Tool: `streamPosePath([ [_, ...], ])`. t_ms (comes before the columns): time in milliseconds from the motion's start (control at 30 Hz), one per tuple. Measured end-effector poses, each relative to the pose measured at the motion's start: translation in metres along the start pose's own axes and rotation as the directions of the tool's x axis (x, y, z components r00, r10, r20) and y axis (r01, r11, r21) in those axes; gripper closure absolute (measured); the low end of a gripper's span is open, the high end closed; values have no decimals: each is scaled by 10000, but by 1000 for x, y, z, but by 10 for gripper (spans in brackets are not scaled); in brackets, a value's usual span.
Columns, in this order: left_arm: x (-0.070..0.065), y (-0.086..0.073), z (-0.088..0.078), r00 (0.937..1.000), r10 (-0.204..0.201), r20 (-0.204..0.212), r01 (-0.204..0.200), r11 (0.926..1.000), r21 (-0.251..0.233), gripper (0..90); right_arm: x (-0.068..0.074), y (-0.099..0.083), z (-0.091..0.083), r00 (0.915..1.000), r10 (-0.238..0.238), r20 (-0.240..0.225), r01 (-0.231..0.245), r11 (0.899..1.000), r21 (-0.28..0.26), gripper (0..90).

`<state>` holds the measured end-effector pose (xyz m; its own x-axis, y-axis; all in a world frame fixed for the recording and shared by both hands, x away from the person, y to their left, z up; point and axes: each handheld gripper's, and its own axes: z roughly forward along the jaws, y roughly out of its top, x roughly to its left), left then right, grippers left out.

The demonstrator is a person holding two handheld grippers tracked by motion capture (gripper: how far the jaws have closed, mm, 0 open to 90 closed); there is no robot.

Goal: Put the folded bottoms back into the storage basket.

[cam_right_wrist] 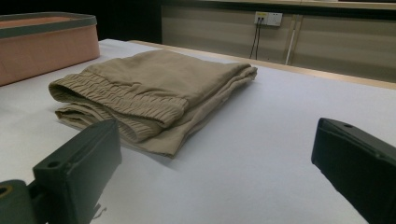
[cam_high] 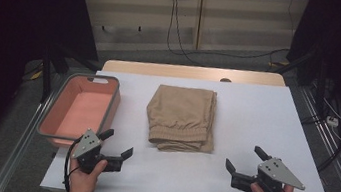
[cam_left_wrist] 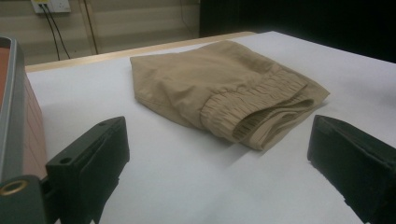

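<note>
One white-covered table (cam_high: pixel 263 139) spreads under everything, and on it sit just two things. At the left edge stands one pink bin (cam_high: pixel 51 119) with a grey rim, open-topped and with nothing in it. Just to its right, mid-table and apart from it, lies one pair of folded khaki trousers (cam_high: pixel 183 118), a flat neat stack with its long axis running away from the person and the elastic waistband end on the near side.

Two grippers wait at the near edge, one in each hand. The left gripper (cam_high: pixel 117 145) sits just in front of the bin's near corner, jaws spread wide with nothing between them; in the left gripper view the trousers (cam_left_wrist: pixel 224 93) lie ahead and to the right. The right gripper (cam_high: pixel 245 159) is likewise parted and unloaded, and its own view puts the trousers (cam_right_wrist: pixel 149 88) ahead and to the left.

So the bundle lies forward and inward of both tools, roughly midway between them, the left perhaps slightly nearer. By my reading, each side needs to swing in toward the waistband end.
</note>
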<state>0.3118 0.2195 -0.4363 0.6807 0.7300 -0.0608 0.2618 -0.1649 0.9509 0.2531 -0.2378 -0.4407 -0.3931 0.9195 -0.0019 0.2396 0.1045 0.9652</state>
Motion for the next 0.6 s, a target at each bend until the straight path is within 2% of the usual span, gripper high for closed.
streamPosePath([
  [200,-1,-1,1,10000,12,-14,-11,9999,116,57,0,-1,2,9998,31,-184,-29,9999,129,11],
  [433,-1,-2,0,9999,36,121,-38,9998,182,57,6,-2,6,9979,-404,-514,429,9980,467,10],
  [600,-1,-2,0,9997,87,241,-93,9997,241,56,13,-1,11,9964,-299,-787,349,9974,627,15],
])
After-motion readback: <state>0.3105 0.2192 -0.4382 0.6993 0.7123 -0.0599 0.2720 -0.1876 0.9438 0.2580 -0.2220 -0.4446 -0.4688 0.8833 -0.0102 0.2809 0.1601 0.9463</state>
